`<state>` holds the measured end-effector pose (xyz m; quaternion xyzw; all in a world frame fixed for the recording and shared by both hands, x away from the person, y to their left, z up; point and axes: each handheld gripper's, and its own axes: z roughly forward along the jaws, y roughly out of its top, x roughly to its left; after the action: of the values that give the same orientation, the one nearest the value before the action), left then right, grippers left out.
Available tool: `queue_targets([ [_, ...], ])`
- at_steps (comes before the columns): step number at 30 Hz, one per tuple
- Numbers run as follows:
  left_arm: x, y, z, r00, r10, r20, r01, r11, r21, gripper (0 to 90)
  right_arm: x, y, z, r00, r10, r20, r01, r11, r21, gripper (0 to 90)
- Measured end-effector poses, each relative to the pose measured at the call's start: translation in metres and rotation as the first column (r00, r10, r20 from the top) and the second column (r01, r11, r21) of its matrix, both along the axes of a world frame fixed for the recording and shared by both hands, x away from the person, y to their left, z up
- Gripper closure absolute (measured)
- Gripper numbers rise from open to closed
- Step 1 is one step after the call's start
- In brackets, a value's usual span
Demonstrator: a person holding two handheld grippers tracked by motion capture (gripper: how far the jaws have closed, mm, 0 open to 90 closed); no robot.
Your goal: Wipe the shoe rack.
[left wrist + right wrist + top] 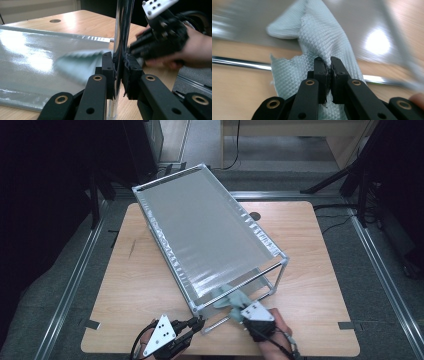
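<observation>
A metal rack (210, 237) with a grey fabric top stands slantwise on the wooden table (140, 285). My left gripper (196, 325) is shut on the rack's near corner post (120, 37); in the left gripper view its jaws clamp the chrome tube from both sides (119, 75). My right gripper (239, 312) is shut on a pale green-grey waffle cloth (231, 298), which hangs over the rack's lower front rail. In the right gripper view the cloth (312, 40) is pinched between the jaws (328, 72) and spreads up over a chrome rail (239, 62).
The rack's lower grey fabric shelf (32, 57) lies just above the tabletop. A round hole (255, 215) sits in the table behind the rack. Bare wood lies to the rack's left and right. Dark stands (350, 175) and floor rails surround the table.
</observation>
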<state>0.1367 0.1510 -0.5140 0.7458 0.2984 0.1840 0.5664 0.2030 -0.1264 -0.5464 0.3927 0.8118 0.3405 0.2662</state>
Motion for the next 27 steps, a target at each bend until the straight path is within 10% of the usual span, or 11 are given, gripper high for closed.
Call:
queue_targets([
  [9,0.002,0.001,0.000,1.0000,-0.004,-0.002,0.004,1.0000,-0.004,81.6,0.017,-0.095,0.014,0.9594,-0.281,-0.029,0.282,0.9581,0.051,85.4],
  [22,0.003,0.006,0.000,0.9999,0.012,-0.002,-0.012,0.9999,-0.004,81.5,0.031,-0.157,0.013,0.8477,-0.530,-0.012,0.530,0.8459,0.059,85.2],
  [27,0.005,0.012,0.000,0.9994,0.033,-0.007,-0.033,0.9994,-0.010,81.4,0.033,-0.172,0.013,0.7875,-0.616,-0.013,0.615,0.7840,0.085,85.2],
])
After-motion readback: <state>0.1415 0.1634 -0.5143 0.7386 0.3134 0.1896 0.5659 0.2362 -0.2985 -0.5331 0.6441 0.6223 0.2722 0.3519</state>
